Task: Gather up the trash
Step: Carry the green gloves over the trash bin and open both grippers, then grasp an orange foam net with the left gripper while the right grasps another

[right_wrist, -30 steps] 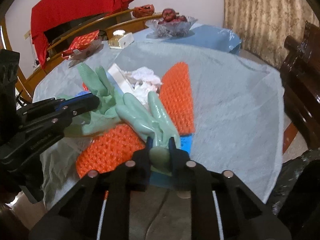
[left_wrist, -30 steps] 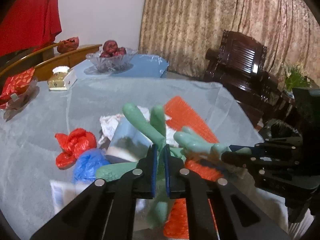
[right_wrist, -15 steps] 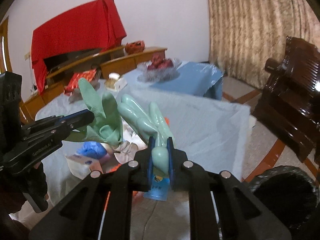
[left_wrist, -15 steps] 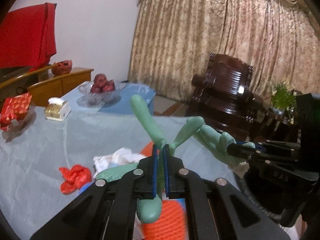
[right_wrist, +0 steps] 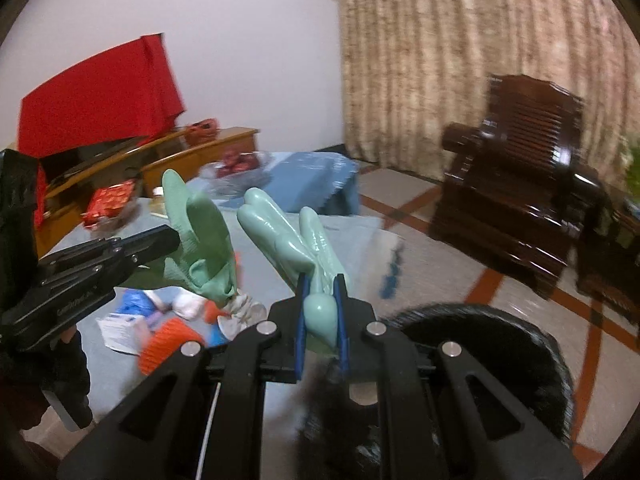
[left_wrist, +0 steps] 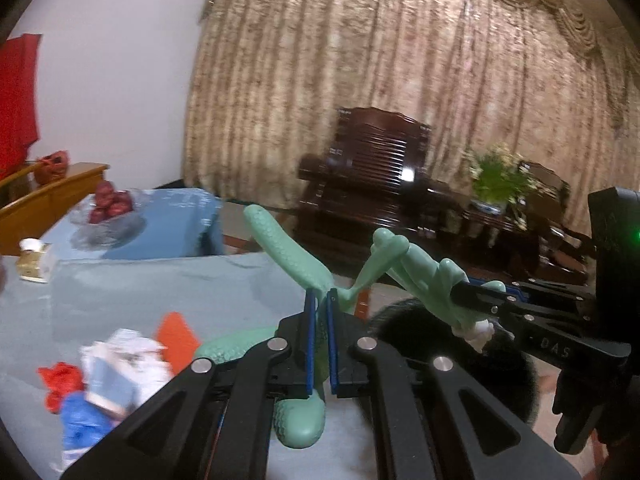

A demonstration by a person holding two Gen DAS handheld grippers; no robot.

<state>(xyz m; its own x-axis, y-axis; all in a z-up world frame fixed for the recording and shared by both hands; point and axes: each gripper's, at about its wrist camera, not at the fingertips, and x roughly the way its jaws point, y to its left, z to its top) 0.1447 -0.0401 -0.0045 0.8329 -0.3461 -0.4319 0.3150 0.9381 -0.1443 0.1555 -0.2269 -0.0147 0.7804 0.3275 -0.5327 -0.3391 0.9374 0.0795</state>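
Note:
My left gripper (left_wrist: 320,300) is shut on a green rubber glove (left_wrist: 288,248), held up in the air off the table. My right gripper (right_wrist: 322,284) is shut on a second green rubber glove (right_wrist: 280,236); it also shows at the right of the left wrist view (left_wrist: 472,292). A black trash bin (right_wrist: 480,336) stands on the floor just below and right of the right gripper, and it also shows in the left wrist view (left_wrist: 508,372). More trash lies on the table (left_wrist: 160,288): red plastic (left_wrist: 60,380), blue plastic (left_wrist: 84,424), crumpled white paper (left_wrist: 132,356), an orange mat (left_wrist: 176,332).
A glass fruit bowl (left_wrist: 110,210) and a small box (left_wrist: 34,258) sit at the table's far side. A dark wooden armchair (right_wrist: 516,184) stands on the tiled floor beyond the bin. A wooden sideboard (right_wrist: 152,160) with red cloth lines the wall.
Both grippers have lifted the gloves off the table and swung right toward the bin; the bin now shows large below the right gripper, and the remaining trash has dropped to the lower left.

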